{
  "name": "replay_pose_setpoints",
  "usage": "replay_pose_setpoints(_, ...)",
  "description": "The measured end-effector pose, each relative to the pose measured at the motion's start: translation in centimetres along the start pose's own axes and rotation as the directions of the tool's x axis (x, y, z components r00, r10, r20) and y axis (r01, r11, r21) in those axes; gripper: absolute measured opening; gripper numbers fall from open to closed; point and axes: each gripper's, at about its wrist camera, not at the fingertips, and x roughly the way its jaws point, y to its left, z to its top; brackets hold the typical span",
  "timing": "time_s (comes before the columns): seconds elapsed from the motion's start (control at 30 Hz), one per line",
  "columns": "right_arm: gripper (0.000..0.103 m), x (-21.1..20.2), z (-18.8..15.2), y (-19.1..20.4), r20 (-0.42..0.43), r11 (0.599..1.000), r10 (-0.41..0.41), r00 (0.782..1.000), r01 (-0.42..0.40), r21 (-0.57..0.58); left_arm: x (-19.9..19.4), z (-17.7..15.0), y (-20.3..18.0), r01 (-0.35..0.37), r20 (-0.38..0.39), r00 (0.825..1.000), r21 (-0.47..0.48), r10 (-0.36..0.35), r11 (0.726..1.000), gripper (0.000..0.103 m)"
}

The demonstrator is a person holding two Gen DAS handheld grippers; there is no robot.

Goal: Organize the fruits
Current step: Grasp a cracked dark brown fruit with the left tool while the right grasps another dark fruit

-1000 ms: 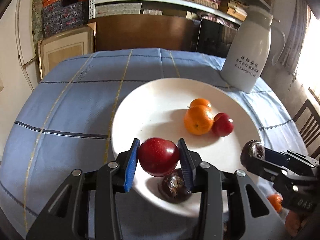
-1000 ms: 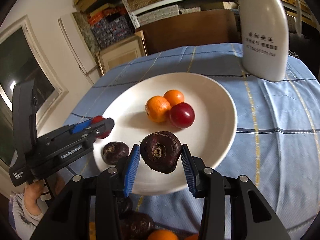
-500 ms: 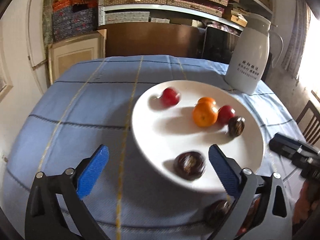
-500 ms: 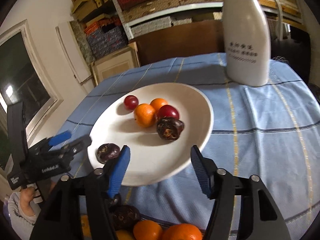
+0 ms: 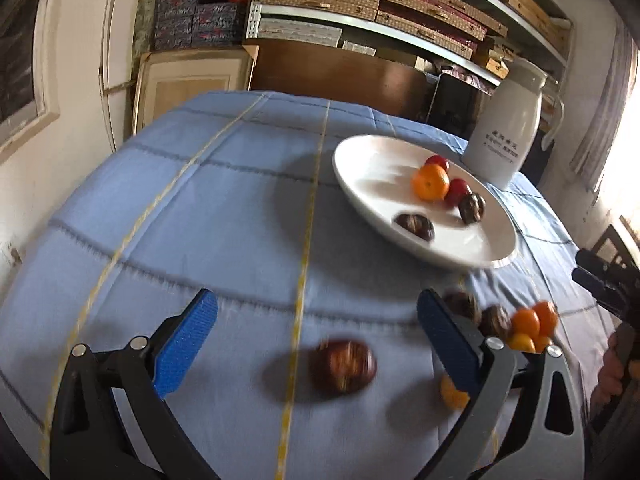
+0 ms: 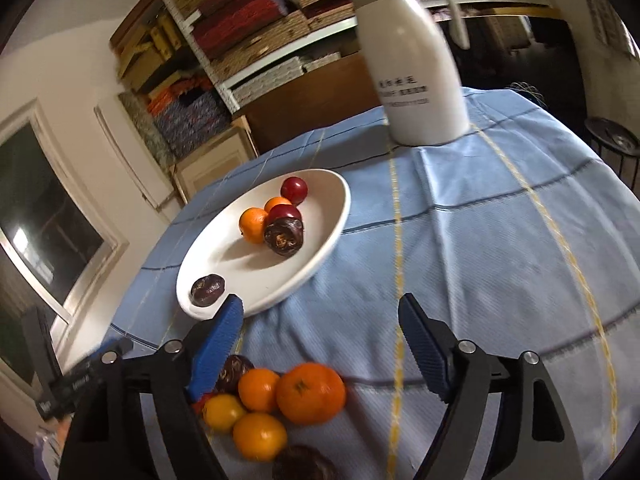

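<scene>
The left hand-held gripper [image 5: 316, 336] is spread wide with nothing between its pads; a blurred dark red fruit [image 5: 343, 366] lies on the blue tabletop [image 5: 200, 220] in the lower middle of the frame. The right hand-held gripper [image 6: 320, 320] is opening its jaws and also holds nothing. In the right wrist view the white plate [image 6: 320, 256] sits left of centre with oranges, red fruits and two dark wrinkled fruits. A heap of oranges [image 6: 310, 392] rests at the lower middle, near the left blue pad.
</scene>
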Motion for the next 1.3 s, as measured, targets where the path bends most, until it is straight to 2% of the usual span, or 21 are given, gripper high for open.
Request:
replay_pose_setpoints(0.07,0.081,-0.7,-0.7,-0.4,0.001,1.000,0.001,1.000,-0.001,0.003,-0.5,-1.2,-0.1,-0.035,-0.022,0.999,0.020,0.036,0.999,0.098)
replay_pose_setpoints(0.13,0.081,-1.2,-1.5,-0.4,-0.008,1.000,-0.006,1.000,0.006,-0.007,-0.4,-2.2,-1.0,-0.092,-0.058,0.994,0.080,0.097,0.993,0.098)
replay_pose_setpoints(0.23,0.081,-1.5,-2.9,-0.1,-0.039,0.999,-0.008,0.999,0.006,-0.039,-0.2,-2.6,-2.0,-0.116,-0.075,0.989,0.138,0.127,0.984,0.098)
replay_pose_setpoints(0.53,0.079,-0.1,-3.9,0.3,-0.124,0.998,0.007,0.992,-0.014,-0.055,2.0,-2.5,-1.9,-0.087,-0.184,0.976,0.144,0.113,0.986,0.098)
replay_pose_setpoints(0.7,0.075,-0.1,-4.0,0.5,-0.118,0.998,-0.005,0.993,-0.003,-0.065,2.8,-2.7,-2.0,-0.081,-0.211,0.971,0.153,0.113,0.985,0.098)
replay_pose_setpoints(0.87,0.075,-0.1,-4.1,0.6,-0.123,0.997,-0.023,0.992,0.014,-0.073,3.0,-2.7,-2.2,-0.093,-0.219,0.967,0.170,0.129,0.981,0.098)
replay_pose_setpoints(1.03,0.075,-1.1,-4.8,0.5,-0.131,0.998,0.007,0.991,-0.016,-0.066,3.1,-2.7,-2.2,-0.095,-0.225,0.965,0.174,0.134,0.980,0.099)
replay_pose_setpoints(1.2,0.075,-2.2,-7.1,1.6,-0.182,0.989,0.018,0.983,-0.044,-0.139,3.1,-2.8,-2.3,-0.098,-0.224,0.965,0.175,0.137,0.980,0.099)
replay_pose_setpoints(1.3,0.074,-2.0,-7.6,1.9,-0.207,0.986,-0.028,0.978,-0.007,-0.166,3.1,-2.8,-2.3,-0.098,-0.224,0.965,0.175,0.137,0.980,0.099)
